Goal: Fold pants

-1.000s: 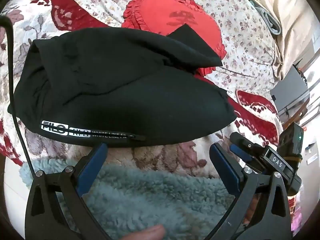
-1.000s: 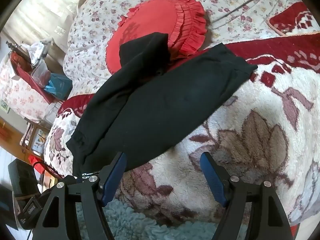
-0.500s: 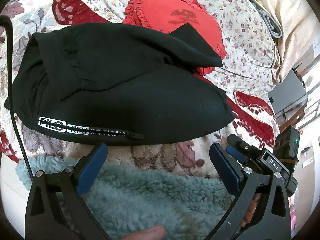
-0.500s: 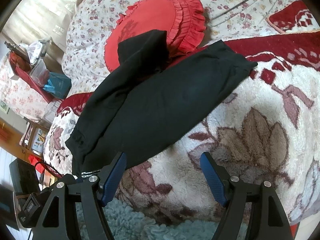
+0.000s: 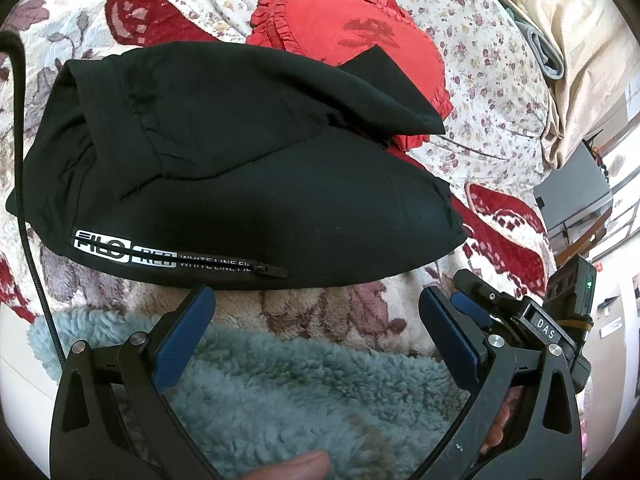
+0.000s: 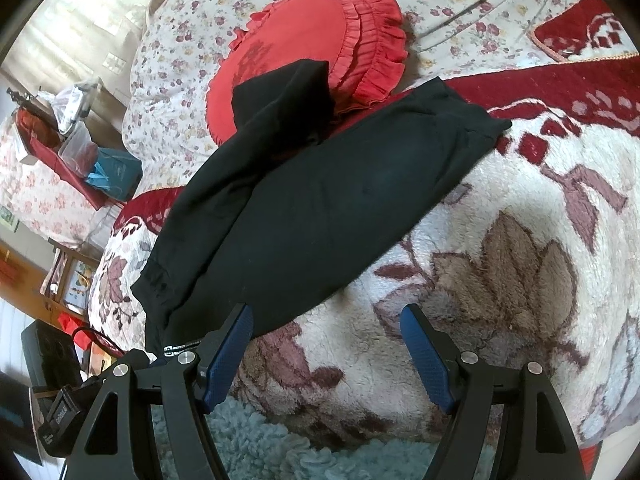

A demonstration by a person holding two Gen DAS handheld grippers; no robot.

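Both claws have drawn slightly back from the black pants (image 5: 248, 184). Left claw (image 5: 316, 300) and right claw (image 6: 326, 318) hang released, empty, above the blanket (image 6: 500, 280).

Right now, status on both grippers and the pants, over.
Left gripper open, empty. Right gripper open, empty. Black pants lie on the blanket, one leg end draped over the red cushion.

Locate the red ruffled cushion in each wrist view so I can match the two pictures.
Left wrist view: the red ruffled cushion sits top centre, behind the black pants.
Right wrist view: the cushion sits top centre-left, partly under a black pant end.
Shared landmark: that pant end draped onto the cushion.
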